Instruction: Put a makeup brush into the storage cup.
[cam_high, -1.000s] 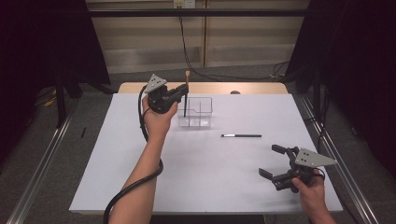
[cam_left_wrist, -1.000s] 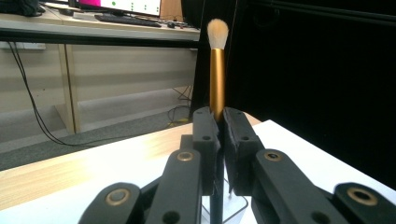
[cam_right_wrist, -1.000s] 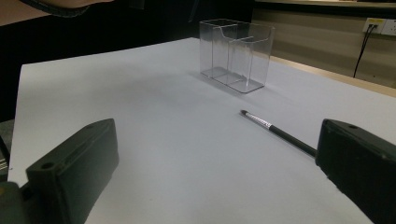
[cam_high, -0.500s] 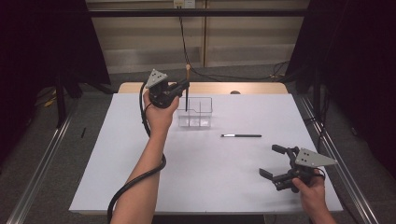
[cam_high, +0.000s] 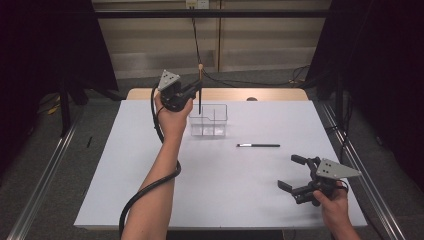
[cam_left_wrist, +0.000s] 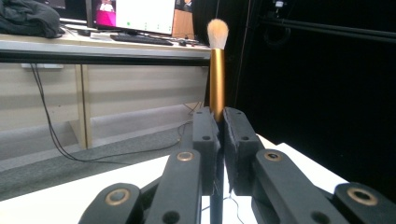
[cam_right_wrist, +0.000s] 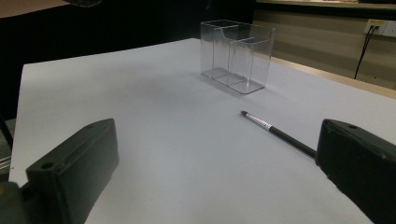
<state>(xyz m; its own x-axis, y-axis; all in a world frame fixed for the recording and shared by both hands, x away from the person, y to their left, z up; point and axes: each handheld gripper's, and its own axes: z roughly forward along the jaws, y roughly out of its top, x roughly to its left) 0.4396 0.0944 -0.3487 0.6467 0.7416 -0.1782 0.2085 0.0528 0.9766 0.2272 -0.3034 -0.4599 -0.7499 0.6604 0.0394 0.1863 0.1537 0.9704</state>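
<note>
While clamped in left gripper (cam_high: 192, 90): one brush (cam_left_wrist: 217, 70); one pen (cam_high: 258, 145), one organizer (cam_high: 208, 120) (right gripper (cam_high: 295, 175) agape).

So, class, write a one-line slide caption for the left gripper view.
Left gripper clamped on an upright makeup brush, gold ferrule and pale bristle tip rising above its black jaws.

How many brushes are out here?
2. A gold brush stands upright in the left tool, above the clear box. A thin black brush lies on the table.
</note>
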